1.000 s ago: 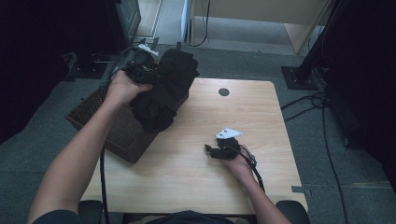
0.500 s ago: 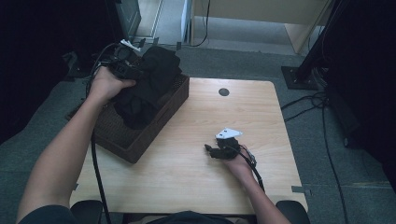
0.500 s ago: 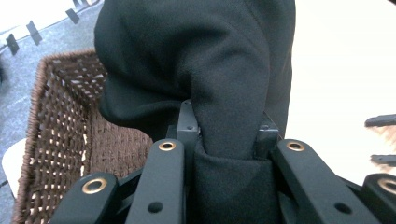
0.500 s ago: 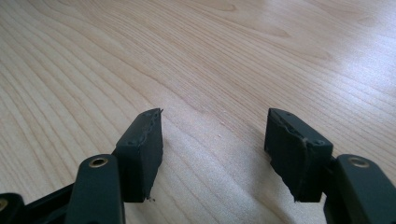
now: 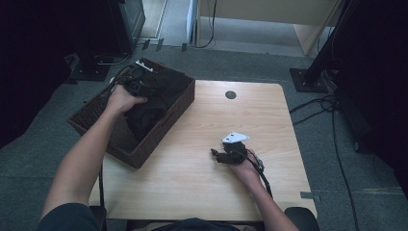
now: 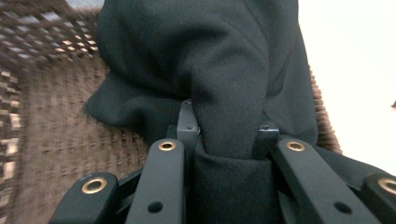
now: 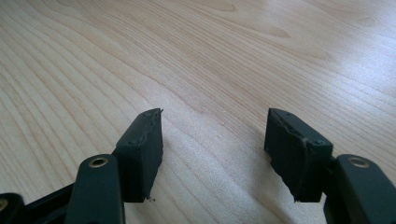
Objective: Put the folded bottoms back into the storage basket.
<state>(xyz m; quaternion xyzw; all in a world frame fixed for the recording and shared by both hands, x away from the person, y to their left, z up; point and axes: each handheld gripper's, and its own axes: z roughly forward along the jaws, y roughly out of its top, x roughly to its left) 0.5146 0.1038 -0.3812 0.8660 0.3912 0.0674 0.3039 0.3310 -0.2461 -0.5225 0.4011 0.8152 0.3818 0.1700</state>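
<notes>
Fingers (image 6: 187, 126) of the left gripper (image 5: 136, 86) pinch the black garment (image 5: 154, 103), which hangs inside the wicker basket (image 5: 86, 113); the right gripper (image 5: 219, 156) rests apart from the basket, jaws spread and empty.

Room dim; corners at 10 and 2 o'clock near black. Wooden table (image 5: 202, 159) lit softly from above, faint shadows. Left gripper view: basket (image 6: 56, 116) weave smeared by motion blur, black cloth (image 6: 210, 70) sharp up close, tabletop at 3 o'clock overexposed white. Right gripper view: sheen at 2 o'clock.
</notes>
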